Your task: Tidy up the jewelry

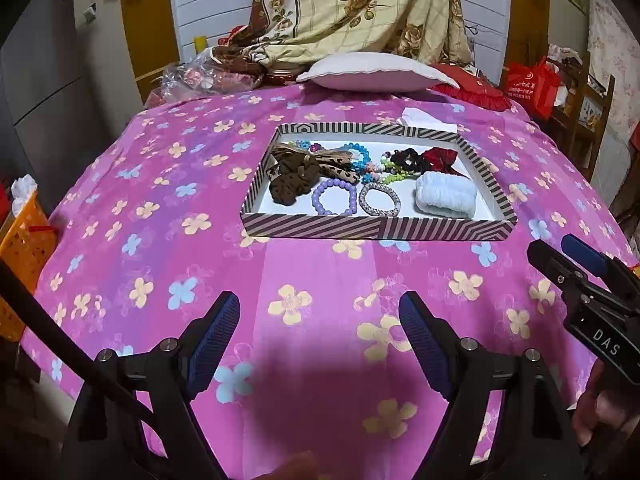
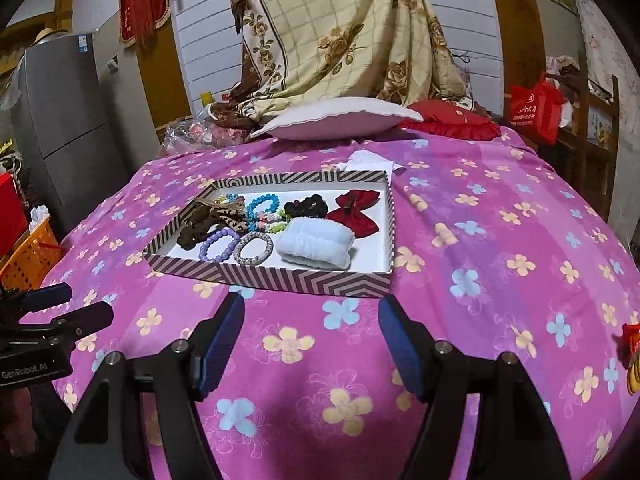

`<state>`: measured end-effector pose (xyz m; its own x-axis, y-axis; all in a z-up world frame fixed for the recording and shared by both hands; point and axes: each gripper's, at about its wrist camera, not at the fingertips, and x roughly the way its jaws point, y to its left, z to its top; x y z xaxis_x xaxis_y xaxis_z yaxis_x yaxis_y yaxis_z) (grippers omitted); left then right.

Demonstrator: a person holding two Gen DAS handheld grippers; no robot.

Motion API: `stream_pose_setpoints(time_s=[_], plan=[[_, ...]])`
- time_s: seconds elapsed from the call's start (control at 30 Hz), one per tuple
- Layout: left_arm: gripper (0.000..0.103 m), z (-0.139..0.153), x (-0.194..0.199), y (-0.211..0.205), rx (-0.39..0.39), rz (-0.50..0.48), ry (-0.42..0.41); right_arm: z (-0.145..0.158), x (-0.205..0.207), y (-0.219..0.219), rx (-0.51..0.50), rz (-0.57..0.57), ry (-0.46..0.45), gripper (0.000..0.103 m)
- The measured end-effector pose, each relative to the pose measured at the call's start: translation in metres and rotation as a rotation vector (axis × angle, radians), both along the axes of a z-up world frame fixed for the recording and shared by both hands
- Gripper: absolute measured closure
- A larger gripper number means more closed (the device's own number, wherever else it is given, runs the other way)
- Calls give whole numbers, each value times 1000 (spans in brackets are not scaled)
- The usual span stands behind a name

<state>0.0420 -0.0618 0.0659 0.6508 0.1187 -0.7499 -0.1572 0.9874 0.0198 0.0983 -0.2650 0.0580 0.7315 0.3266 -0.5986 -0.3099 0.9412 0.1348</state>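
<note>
We're w/ both claws, left gripper [image 1: 319,318] & right gripper [image 2: 311,322], wide & empty, short of the tray [image 1: 376,227]; next reach in, pinch one bracelet [image 1: 334,197].

Both tongs — left [image 1: 319,336], right [image 2: 312,336] — gape wide, empty, angled downward.

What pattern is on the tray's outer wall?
Black-and-white chevron stripes on the tray, clearest in the right wrist view.

My bed [image 1: 160,208] wears a pink flowered sheet; beyond it, a white pillow [image 1: 372,72], a draped floral blanket [image 2: 340,40], white slatted wall [image 2: 204,40], grey fridge [image 2: 60,120].
</note>
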Motion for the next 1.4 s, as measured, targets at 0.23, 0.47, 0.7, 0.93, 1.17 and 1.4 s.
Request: stream_pose_setpoints(time_s=[0.23, 0.47, 0.7, 0.93, 1.17, 1.4], plan=[[21, 5, -1, -6, 5, -21, -6, 0, -1, 3, -13, 5, -7, 31], [21, 7, -1, -9, 9, -26, -11, 1, -2, 3, -15, 3, -11, 31], [21, 6, -1, -12, 5, -32, -7, 3, -4, 2, -13, 0, -18, 31], [21, 3, -1, -14, 6, -37, -2, 3, -4, 2, -14, 0, -18, 31], [21, 2, -1, -15, 6, -37, -1, 3, -4, 1, -15, 0, -18, 31], [21, 2, -1, -14, 4, -38, -2, 3, -4, 1, -14, -1, -18, 31]])
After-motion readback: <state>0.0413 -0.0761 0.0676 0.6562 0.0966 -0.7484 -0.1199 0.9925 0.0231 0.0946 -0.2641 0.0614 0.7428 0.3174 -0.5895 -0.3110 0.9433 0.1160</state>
